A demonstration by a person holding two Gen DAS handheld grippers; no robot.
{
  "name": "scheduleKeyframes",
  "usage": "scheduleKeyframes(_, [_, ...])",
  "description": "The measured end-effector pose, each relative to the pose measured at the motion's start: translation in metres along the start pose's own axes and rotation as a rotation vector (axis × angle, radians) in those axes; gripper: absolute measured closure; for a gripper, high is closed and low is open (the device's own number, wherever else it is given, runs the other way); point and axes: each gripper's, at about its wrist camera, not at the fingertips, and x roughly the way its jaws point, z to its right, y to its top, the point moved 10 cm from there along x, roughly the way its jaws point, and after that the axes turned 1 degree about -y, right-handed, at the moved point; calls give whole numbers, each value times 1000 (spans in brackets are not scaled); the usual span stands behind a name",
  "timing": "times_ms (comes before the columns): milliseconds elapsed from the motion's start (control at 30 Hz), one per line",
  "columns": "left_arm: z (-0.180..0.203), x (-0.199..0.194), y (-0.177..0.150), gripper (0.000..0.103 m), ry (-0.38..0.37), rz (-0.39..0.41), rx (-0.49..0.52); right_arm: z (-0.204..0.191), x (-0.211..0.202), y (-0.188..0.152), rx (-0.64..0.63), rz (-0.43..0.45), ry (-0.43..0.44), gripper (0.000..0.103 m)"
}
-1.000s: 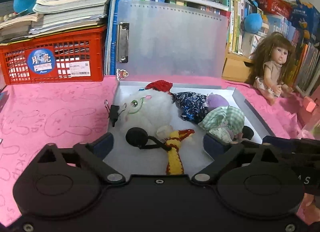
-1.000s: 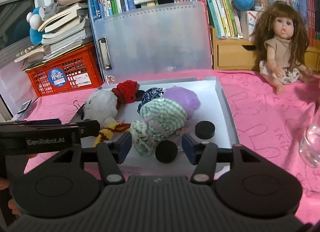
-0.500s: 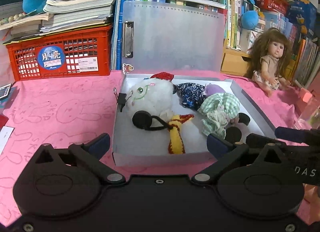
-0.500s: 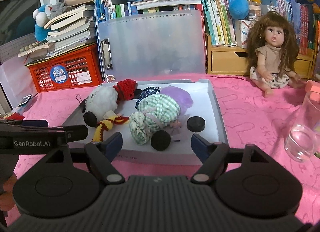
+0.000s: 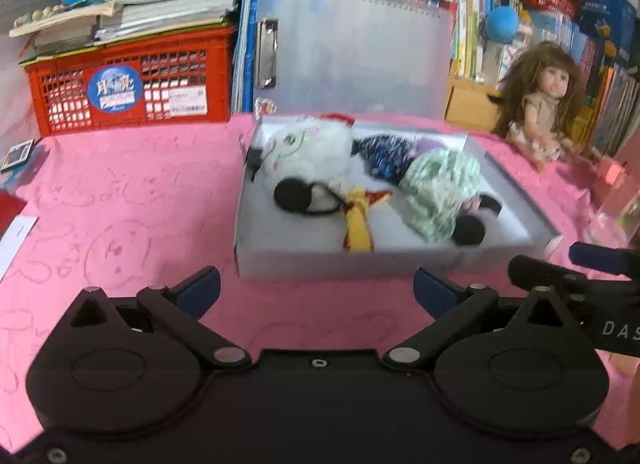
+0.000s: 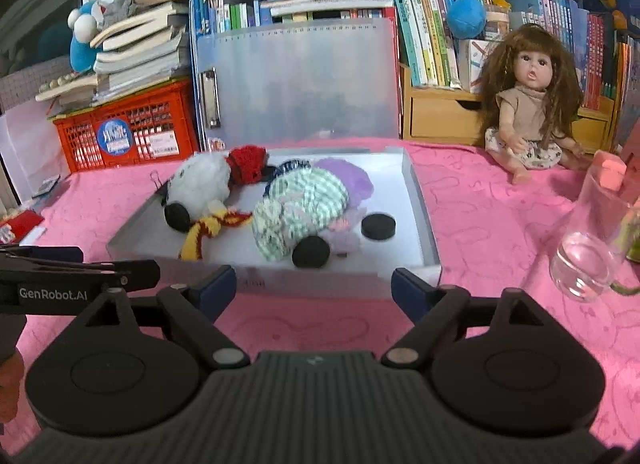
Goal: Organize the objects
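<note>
Pink cloth (image 6: 500,232) nearest, both claws empty short of the box.
Left gripper (image 5: 316,292) spread wide; right gripper (image 6: 314,286) jaws opening, nothing between; likely released. Beyond, grey box (image 6: 418,200) with lid (image 6: 304,80) propped up holds white plush (image 6: 202,184), striped scarf (image 6: 200,230), checked bundle (image 6: 300,208), purple plush (image 6: 352,180), black discs (image 6: 378,226). Doll (image 6: 528,112) sits outside, far right.
</note>
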Motion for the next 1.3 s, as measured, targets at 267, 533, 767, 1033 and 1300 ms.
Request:
scheduleKeyframes(267, [-10,14,-33,0,42,-48,3,5,10,-30,-13,-41,-42,9])
scheduleKeyframes(533, [-7,14,-38,0,72,-6,48,8,19,-44,-17,-72,-77,0])
scheduleKeyframes(767, [-6,15,-38,0,74,-7,52,5,23,-46,-44,-97,-97,0])
scheduleKeyframes(1033, [-6,15,-38,0,74,-7,51,7,22,-46,-45,-98,-97,0])
scheduleKeyframes(1300, [-6,15,-38,0,74,-7,52,6,22,-46,-45,-98,-97,0])
